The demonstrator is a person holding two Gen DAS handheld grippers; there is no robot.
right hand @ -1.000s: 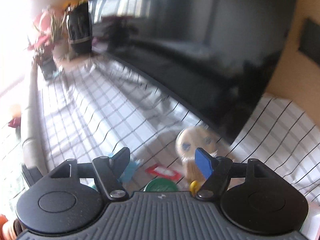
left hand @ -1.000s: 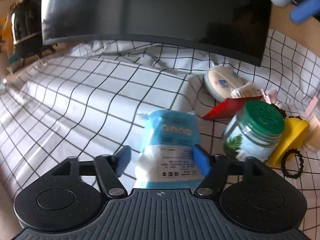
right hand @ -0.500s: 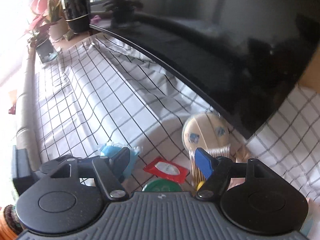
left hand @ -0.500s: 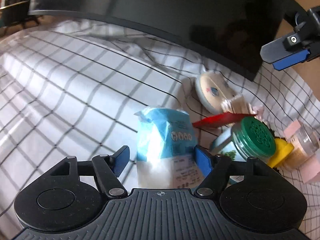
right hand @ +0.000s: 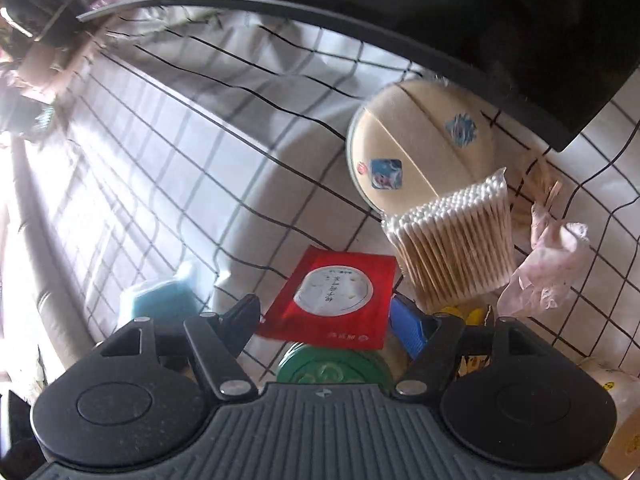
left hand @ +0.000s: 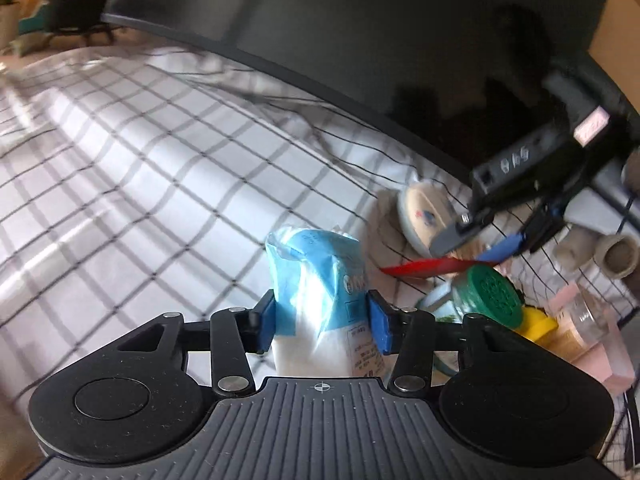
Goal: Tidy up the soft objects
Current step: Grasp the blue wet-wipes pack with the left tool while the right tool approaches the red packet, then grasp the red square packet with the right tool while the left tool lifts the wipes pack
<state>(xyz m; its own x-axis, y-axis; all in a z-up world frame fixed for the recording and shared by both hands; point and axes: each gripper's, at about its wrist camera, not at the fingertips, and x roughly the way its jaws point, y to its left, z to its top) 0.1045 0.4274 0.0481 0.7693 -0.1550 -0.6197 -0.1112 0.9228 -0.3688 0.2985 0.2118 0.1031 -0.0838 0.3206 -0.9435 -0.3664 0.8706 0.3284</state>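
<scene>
A: What takes up most of the view?

B: A dark curved screen (left hand: 360, 40) along the back, and below it the bench under a white checked cloth (left hand: 120, 168).

A: And the tools?

B: The left tool (left hand: 322, 322) has its two blue pads pressed against the sides of a blue-and-white soft packet (left hand: 320, 280), which stands upright between them on the cloth. The right tool (right hand: 324, 320) hangs with its fingers spread wide, gripping nothing, above a red sachet (right hand: 332, 296) with a white round label.

A: What lies around them?

B: A cream round cushion-like pad (right hand: 424, 148) with small blue patches sits just under the screen's edge. Leaning against it is a bundle of cotton swabs (right hand: 456, 248) in clear wrap. To the right of the swabs lies a crumpled pink plastic bag (right hand: 548, 268).

A: Anything smaller?

B: A jar with a green lid (left hand: 494, 290) sits just right of the packet, partly under the sachet, with a yellow item (left hand: 540, 322) touching it on the far side.
</scene>
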